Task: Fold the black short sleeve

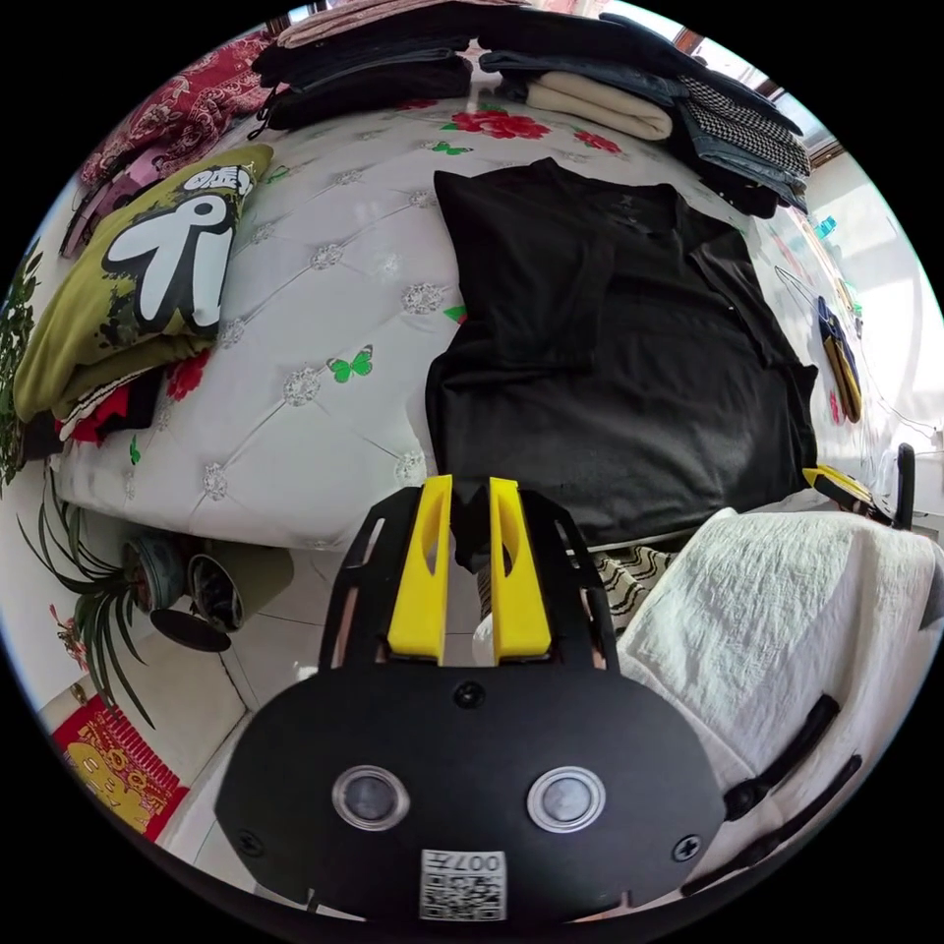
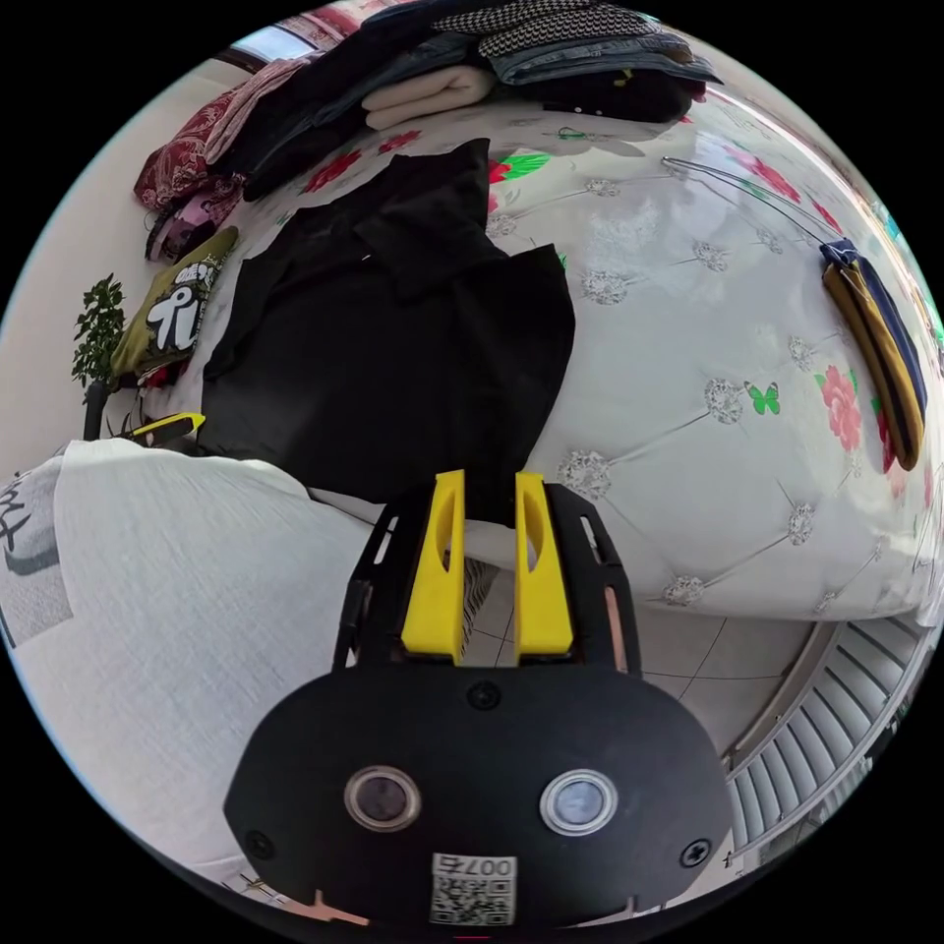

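Black short-sleeve shirt [image 1: 629, 374] flat on white tufted floral bedspread [image 1: 324, 324], sleeves folded in. Left yellow-jawed gripper [image 1: 470, 492] pinching hem corner, we think; right yellow-jawed gripper [image 2: 489, 487] narrowly apart, grip unclear. Risk we see: hem slips, fold skews.

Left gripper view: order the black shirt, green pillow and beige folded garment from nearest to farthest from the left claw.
1. Black shirt, just beyond the left claw, hem at the tips.
2. Green pillow, off to the left.
3. Beige folded garment, in the far pile.
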